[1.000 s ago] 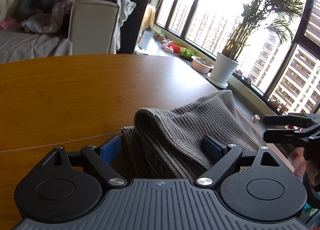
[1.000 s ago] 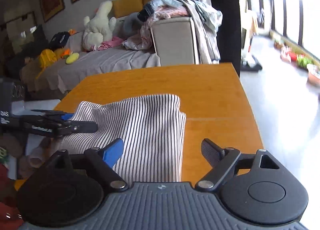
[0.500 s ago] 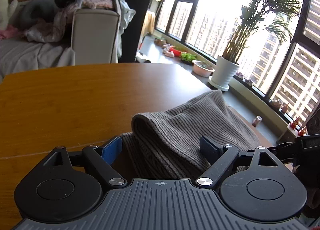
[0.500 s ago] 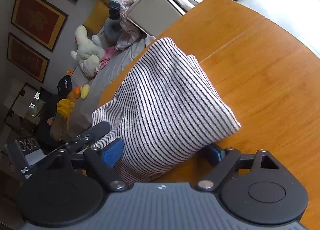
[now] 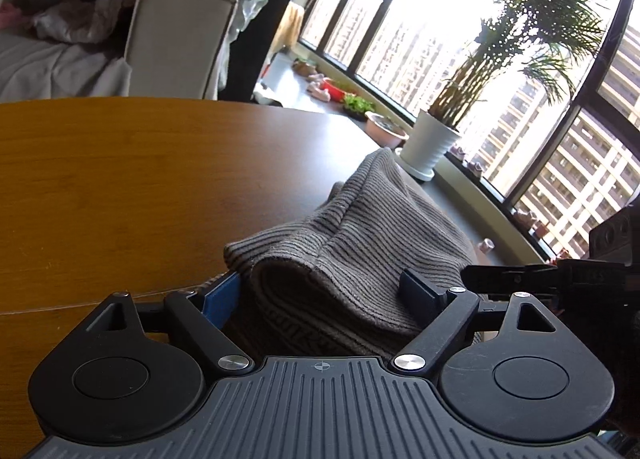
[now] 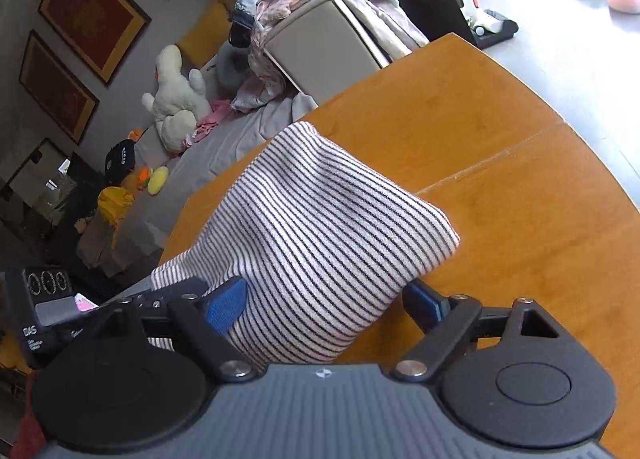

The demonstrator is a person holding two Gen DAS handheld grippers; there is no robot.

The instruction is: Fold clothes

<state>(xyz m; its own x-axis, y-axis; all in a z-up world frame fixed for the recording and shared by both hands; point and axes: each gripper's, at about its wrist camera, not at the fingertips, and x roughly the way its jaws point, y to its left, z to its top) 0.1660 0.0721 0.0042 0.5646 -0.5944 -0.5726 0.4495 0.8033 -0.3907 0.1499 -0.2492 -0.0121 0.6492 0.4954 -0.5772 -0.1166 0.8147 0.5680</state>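
A folded striped garment (image 5: 352,243) lies on the wooden table (image 5: 120,179); it looks grey in the backlit left wrist view and white with dark stripes in the right wrist view (image 6: 320,227). My left gripper (image 5: 320,295) has its jaws wide apart with the fold's near edge between them. My right gripper (image 6: 324,303) is also wide open around the other end of the garment. Neither presses on the cloth. The right gripper shows in the left wrist view (image 5: 540,279); the left one shows in the right wrist view (image 6: 132,299).
A sofa (image 6: 320,43) piled with clothes stands beyond the table. A potted palm (image 5: 432,139) and small pots sit on the window ledge. The table edge (image 6: 592,163) curves close on the right. A plush toy (image 6: 176,95) lies on a bed.
Both grippers moved in around the garment ends. The right wrist view tilted and rose. The garment's far end now stands higher and more bunched.
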